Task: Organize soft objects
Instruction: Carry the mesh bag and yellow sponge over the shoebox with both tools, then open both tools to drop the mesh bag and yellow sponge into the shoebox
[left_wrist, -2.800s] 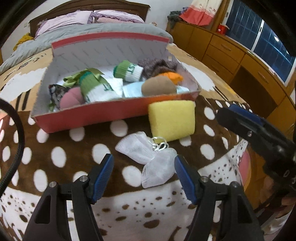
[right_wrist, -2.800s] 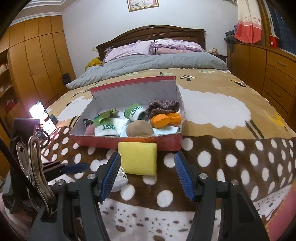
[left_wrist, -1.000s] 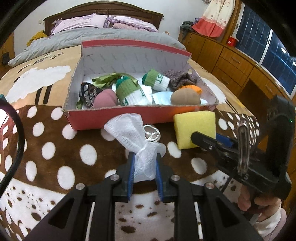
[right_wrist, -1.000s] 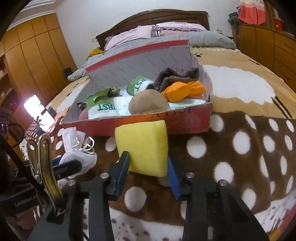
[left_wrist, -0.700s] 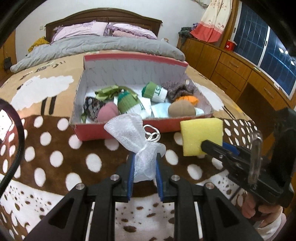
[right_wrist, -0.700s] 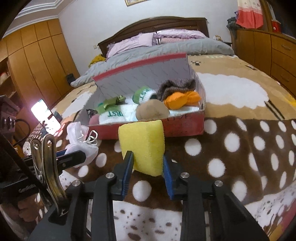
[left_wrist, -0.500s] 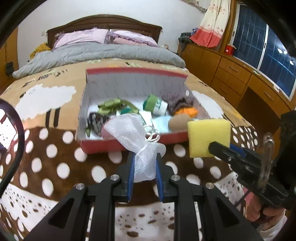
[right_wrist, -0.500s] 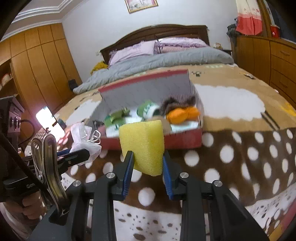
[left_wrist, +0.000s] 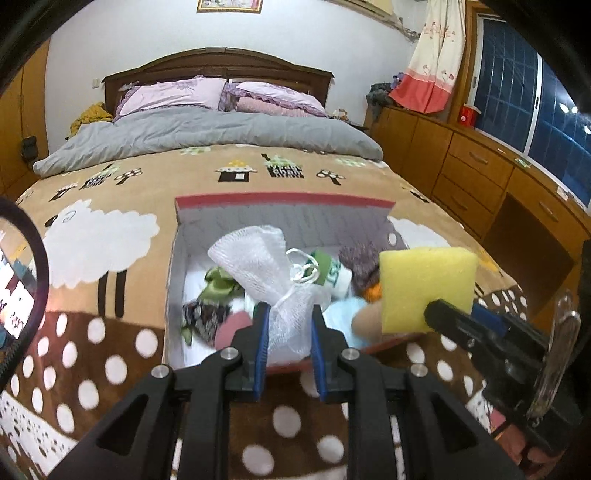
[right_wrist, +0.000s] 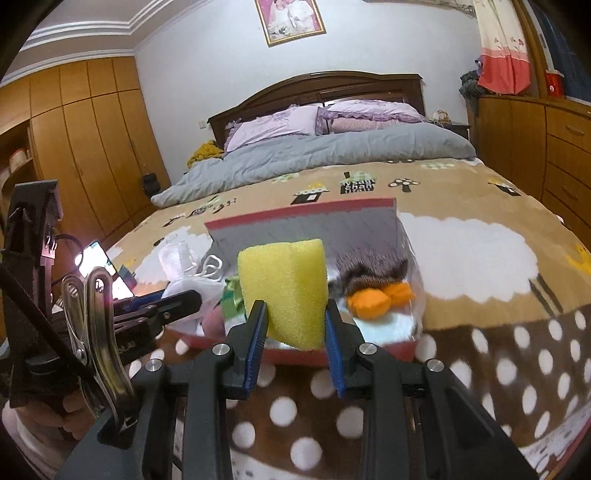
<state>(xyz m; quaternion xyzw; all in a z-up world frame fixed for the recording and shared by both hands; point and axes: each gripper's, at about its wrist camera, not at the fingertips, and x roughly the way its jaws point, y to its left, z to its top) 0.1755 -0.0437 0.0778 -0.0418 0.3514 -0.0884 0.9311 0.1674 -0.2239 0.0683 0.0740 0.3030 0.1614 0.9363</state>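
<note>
1. Left wrist view: my left gripper (left_wrist: 287, 328) is clamped tight on the lower end of a white mesh pouch (left_wrist: 264, 260), both blue pads pressing into the netting. The pouch's upper end fans out above the jaws, and a small loop of white cord (left_wrist: 303, 266) dangles beside its waist. The pouch is off the blanket, in front of the red box (left_wrist: 284, 202).
2. The box sits open on the brown spotted blanket (left_wrist: 92, 354) and holds a green ribbon (left_wrist: 218, 284), a rolled green-and-white sock (left_wrist: 332, 271), a dark patterned cloth (left_wrist: 203, 317), a pink piece, a tan ball (left_wrist: 365, 319), a pale blue cloth, an orange piece and a grey-brown knit (left_wrist: 360, 258).
3. At the right of this view my right gripper (left_wrist: 448, 314) comes in from the side, carrying the yellow sponge (left_wrist: 428, 286) in front of the box's right end.
4. Right wrist view: my right gripper (right_wrist: 293, 325) has just been closing and pinches the yellow sponge (right_wrist: 284, 291) by its lower part; the foam bulges out above the pads. It is lifted clear of the blanket (right_wrist: 406, 406), in front of the red box (right_wrist: 303, 212).
5. Behind the sponge, the knit (right_wrist: 371, 267) and the orange piece (right_wrist: 380, 297) lie at the box's right end.
6. On the left of this view my left gripper (right_wrist: 173, 299) holds the white pouch (right_wrist: 181, 266) near the box's left end, well apart from the sponge.
</note>
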